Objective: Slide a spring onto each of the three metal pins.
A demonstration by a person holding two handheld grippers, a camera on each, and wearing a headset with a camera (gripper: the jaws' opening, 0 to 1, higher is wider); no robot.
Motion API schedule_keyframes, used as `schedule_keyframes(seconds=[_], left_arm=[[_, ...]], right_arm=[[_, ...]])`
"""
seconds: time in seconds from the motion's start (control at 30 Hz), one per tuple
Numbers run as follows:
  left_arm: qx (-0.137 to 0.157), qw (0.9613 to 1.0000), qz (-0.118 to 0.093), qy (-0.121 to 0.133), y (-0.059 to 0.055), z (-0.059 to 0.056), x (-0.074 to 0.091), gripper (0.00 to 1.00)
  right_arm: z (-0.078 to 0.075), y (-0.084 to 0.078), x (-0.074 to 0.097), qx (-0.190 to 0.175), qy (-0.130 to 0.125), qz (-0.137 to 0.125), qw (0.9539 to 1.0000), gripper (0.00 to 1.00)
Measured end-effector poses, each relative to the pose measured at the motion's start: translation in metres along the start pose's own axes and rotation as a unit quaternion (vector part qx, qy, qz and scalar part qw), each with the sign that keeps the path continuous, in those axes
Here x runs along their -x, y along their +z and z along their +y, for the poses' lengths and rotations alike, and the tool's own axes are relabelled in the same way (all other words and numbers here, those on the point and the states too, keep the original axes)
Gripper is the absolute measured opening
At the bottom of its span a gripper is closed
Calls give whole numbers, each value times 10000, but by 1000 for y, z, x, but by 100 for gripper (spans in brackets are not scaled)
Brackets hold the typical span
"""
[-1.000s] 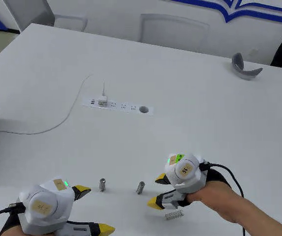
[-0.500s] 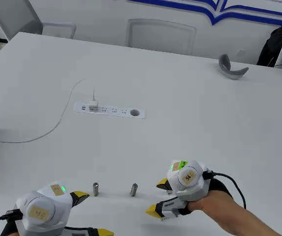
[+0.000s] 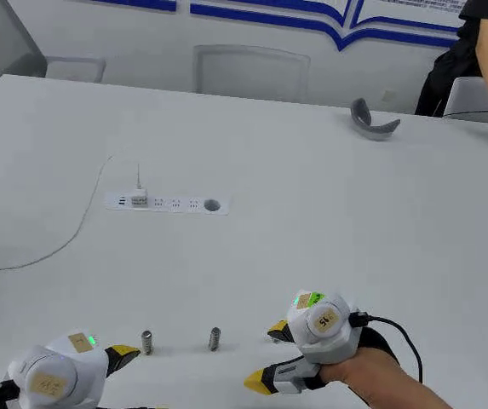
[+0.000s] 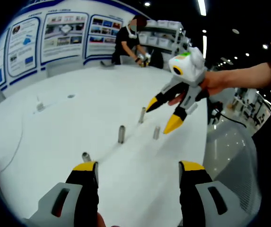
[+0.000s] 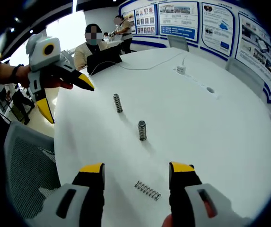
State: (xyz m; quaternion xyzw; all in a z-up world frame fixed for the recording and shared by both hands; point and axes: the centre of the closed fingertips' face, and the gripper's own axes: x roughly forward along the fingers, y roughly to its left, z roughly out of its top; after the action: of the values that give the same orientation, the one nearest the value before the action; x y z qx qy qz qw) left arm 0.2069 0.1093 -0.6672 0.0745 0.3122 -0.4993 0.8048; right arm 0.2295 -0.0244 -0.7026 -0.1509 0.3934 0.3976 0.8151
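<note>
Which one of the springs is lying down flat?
The loose spring, flat between the right gripper's jaws. The near upright spring and the far upright spring both stand on end, farther off.

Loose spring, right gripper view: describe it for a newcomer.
On the white table, look just ahead of the right gripper, between its yellow-tipped jaws. The small silver coil spring lies flat on its side there; the two spring-wrapped pins beyond it stand upright.

The white table (image 3: pixel 329 221) bears a power strip (image 3: pixel 167 204), grey curved piece (image 3: pixel 373 122), upright sprung pins (image 5: pixel 142 130) and loose spring (image 5: pixel 147 190).
</note>
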Motion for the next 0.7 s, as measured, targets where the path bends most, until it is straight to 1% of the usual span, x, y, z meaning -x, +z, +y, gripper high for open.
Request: schedule_keyframes(seconds=[0.23,0.43,0.7], left_arm=[[-83,9999,47,-132,5,-7,-8,71],[-118,9998,32,-179,10,-10,-13,71],[-129,9997,32,-217,13,-13,-20,71]], right_arm=[[-5,-8,13,-215,-209,-123,9995,58],[-8,-11,22,-442,-345,-315,9979,59],[-11,-21,34,-606,-491,-404,9961,61]])
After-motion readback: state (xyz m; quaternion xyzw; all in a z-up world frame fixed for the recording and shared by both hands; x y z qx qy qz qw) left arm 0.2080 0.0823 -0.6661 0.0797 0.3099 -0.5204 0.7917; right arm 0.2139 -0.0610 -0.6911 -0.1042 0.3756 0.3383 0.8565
